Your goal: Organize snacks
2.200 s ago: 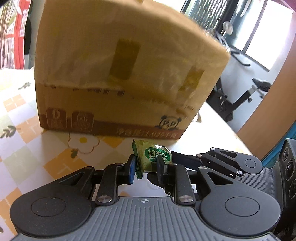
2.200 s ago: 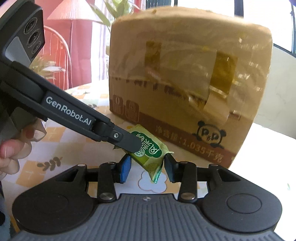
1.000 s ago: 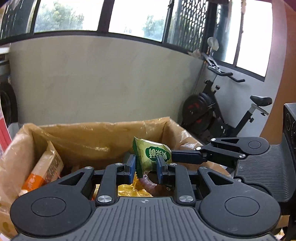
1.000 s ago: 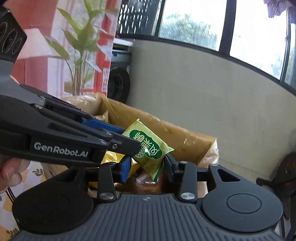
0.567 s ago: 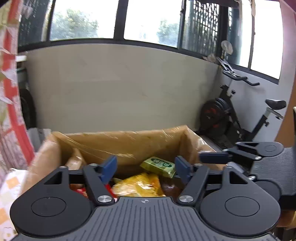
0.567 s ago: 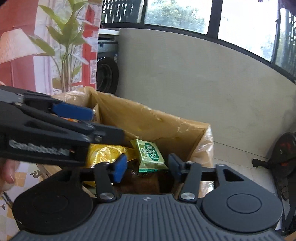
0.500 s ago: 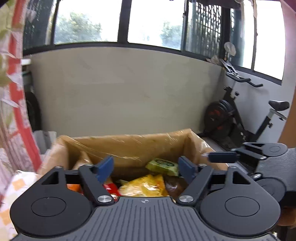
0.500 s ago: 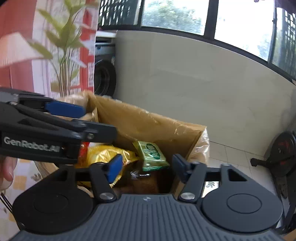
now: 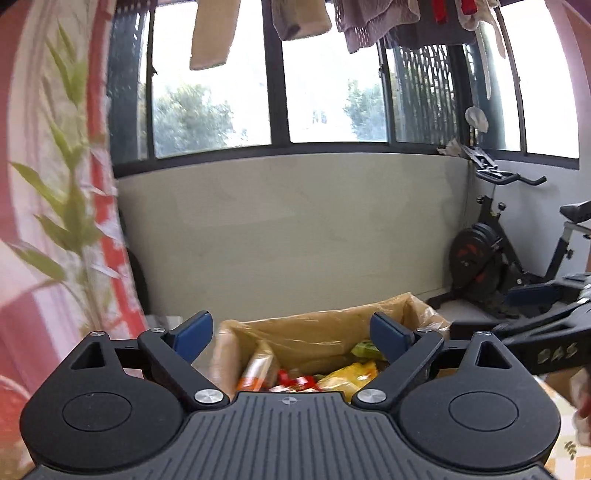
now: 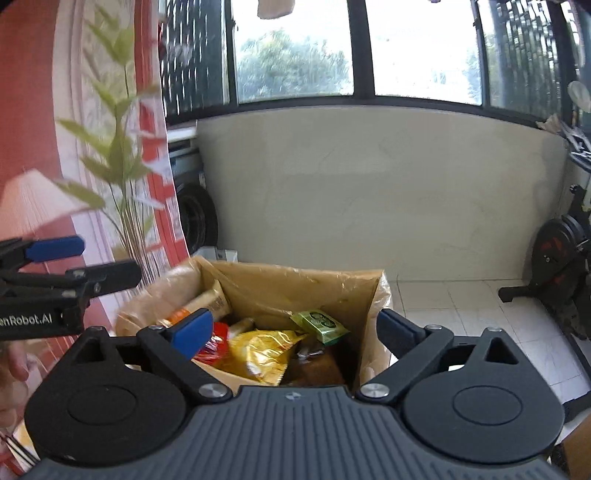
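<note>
Both tools, left (image 9: 291,334) and right (image 10: 295,330), have just spread wide and hold nothing; the green packet (image 10: 320,325) lies in the box (image 10: 295,282). Lift clear of the rim before fetching another snack.

A: Where are we standing? A home?
B: Yes, we are looking at an enclosed balcony: laundry (image 9: 301,16) hanging above the windows (image 10: 421,44), an exercise bike (image 9: 491,258) sitting in the corner.
</note>
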### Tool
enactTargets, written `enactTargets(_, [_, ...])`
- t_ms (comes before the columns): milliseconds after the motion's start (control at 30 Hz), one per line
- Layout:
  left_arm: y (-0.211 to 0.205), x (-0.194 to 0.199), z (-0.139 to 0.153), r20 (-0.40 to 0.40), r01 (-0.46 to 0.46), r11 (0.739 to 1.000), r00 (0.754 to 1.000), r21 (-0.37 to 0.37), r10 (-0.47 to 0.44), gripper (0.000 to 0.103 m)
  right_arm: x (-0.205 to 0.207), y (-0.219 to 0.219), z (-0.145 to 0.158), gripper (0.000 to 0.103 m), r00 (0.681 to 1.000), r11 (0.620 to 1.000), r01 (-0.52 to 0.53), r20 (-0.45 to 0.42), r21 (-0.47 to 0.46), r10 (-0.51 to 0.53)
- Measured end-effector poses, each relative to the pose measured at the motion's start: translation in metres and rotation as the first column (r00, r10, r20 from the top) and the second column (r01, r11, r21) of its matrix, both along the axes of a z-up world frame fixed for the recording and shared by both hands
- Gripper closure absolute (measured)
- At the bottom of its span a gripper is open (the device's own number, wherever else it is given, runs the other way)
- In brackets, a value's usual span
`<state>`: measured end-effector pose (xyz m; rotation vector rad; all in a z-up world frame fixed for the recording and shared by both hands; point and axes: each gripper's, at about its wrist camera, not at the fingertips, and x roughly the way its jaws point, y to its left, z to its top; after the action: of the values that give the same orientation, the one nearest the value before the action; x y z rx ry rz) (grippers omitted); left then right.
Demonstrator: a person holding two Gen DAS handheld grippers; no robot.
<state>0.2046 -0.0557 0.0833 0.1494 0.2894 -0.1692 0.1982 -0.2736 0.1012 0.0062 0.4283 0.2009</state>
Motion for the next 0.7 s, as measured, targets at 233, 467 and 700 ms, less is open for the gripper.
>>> enactTargets(233, [0.009, -0.072, 0.033, 0.089, -0.049, 0.999, 0.995, -0.012, 0.05, 0.009, -0.056, 0.004, 0.023, 0.001, 0.995, 0.999, 0.039, 0.096, -0.007, -0.038])
enactTargets(467, [0.007, -0.122, 0.032, 0.1, -0.091, 0.995, 0.99, -0.051, 0.096, 0.009, -0.104, -0.002, 0.027, 0.001, 0.987, 0.994, 0.092, 0.128, 0.065, -0.1])
enactTargets(700, [0.009, -0.139, 0.028, 0.118, -0.112, 0.993, 0.986, -0.034, 0.115, 0.009, -0.122, 0.0, 0.033, 0.001, 0.984, 0.992, 0.105, 0.136, 0.071, -0.114])
